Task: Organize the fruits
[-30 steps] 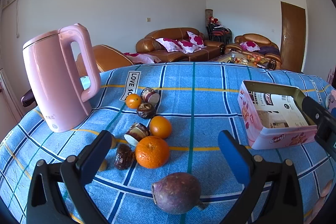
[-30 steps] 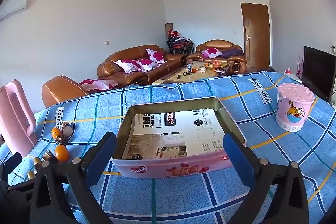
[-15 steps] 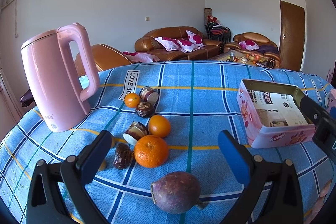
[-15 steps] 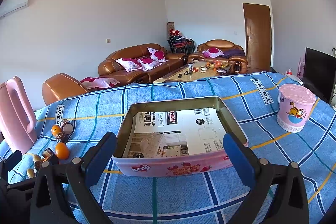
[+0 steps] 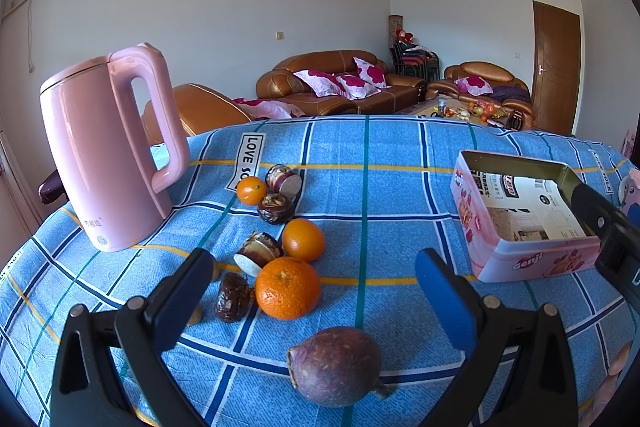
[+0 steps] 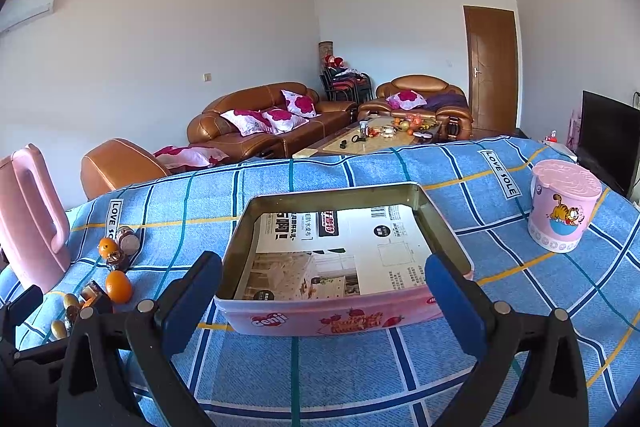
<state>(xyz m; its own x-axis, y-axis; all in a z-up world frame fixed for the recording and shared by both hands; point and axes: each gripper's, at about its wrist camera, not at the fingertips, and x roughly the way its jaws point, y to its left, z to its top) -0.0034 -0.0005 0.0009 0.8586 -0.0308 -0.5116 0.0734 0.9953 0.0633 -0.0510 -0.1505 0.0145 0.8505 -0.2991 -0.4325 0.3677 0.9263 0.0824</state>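
Note:
Fruit lies loose on the blue checked tablecloth [image 5: 368, 187]. A purple passion fruit [image 5: 335, 366] sits nearest, between and just below my left gripper's fingers. Beyond it lie a large orange [image 5: 287, 287], a smaller orange [image 5: 303, 239], a small tangerine [image 5: 251, 190], dark dates [image 5: 234, 297] and cut dark fruits [image 5: 258, 251]. My left gripper [image 5: 316, 279] is open and empty. A pink tin box [image 6: 344, 259] lined with printed paper sits in front of my right gripper [image 6: 324, 287], which is open and empty. The box also shows in the left wrist view [image 5: 520, 219].
A pink kettle [image 5: 108, 147] stands at the left of the fruit. A pink lidded cup [image 6: 562, 211] with a cartoon cat stands at the right of the box. Sofas and a coffee table lie beyond the table's far edge.
Both views have shifted very slightly. Both grippers stay open and nothing on the table has moved.

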